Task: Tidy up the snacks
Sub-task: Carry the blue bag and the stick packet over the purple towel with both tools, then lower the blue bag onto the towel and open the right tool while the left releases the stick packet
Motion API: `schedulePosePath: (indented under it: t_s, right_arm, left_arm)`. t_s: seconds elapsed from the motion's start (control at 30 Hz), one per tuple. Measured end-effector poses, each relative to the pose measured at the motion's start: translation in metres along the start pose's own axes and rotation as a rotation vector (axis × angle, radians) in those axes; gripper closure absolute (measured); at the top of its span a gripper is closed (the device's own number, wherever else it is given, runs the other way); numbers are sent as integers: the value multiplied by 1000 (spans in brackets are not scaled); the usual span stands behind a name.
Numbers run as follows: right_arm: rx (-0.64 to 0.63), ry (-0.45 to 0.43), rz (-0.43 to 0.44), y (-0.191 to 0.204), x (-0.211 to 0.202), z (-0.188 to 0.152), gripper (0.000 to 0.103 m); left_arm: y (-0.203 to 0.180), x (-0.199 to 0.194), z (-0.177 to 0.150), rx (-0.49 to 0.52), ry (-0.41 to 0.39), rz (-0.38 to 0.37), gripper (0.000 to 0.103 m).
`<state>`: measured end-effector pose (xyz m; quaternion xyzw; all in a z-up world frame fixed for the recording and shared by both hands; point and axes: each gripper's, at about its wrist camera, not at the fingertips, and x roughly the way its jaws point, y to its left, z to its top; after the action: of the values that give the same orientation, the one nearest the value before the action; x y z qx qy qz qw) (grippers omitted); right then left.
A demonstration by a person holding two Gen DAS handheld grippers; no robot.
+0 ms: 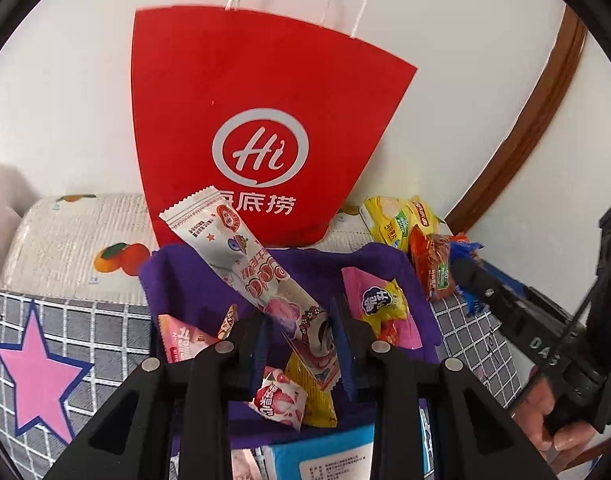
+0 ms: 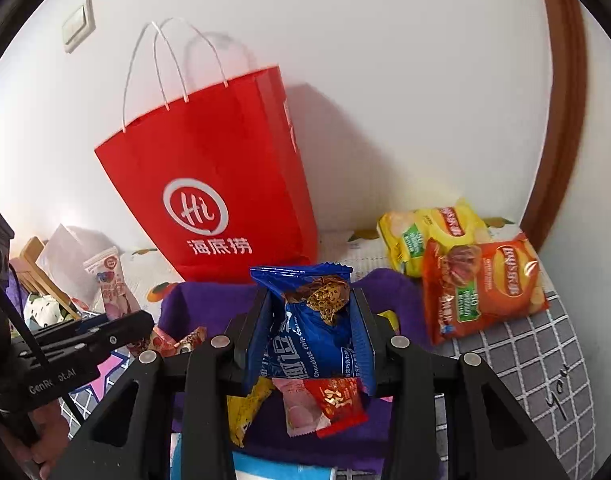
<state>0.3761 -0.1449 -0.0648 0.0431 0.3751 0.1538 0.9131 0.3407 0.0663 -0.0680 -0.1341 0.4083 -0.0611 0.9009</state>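
My left gripper [image 1: 301, 336] is shut on a long white and pink snack stick [image 1: 249, 264], which slants up to the left in front of the red paper bag [image 1: 257, 120]. In the right wrist view my right gripper [image 2: 311, 328] is shut on a blue chocolate chip cookie packet [image 2: 313, 320], held upright above the purple cloth [image 2: 209, 300]. The red paper bag [image 2: 217, 184] stands open against the wall behind it. Small loose snacks [image 2: 321, 404] lie on the purple cloth [image 1: 177, 280] below both grippers. The left gripper [image 2: 117, 328] with its stick shows at the left there.
A yellow chip bag [image 2: 429, 232] and an orange chip bag [image 2: 485, 288] lie at the right near the wall. A checked bedcover [image 1: 65, 320] with a pink star spreads around the cloth. A blue and white pack [image 1: 329, 460] sits at the bottom. A brown door frame [image 2: 561, 120] curves on the right.
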Motion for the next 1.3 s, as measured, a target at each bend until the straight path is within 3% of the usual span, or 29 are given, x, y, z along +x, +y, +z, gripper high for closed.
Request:
schedulePosePath:
  t_s: [0.47, 1.07, 1.3]
  right_arm:
    - [-24, 85, -31, -14, 36, -5, 65]
    - [-77, 237, -43, -3, 82, -23, 64]
    - [-91, 254, -39, 2, 85, -28, 64]
  left_arm:
    - [17, 30, -1, -28, 57, 4, 75]
    - [5, 48, -9, 2, 106, 10, 75]
    - [3, 50, -10, 6, 112, 10, 75]
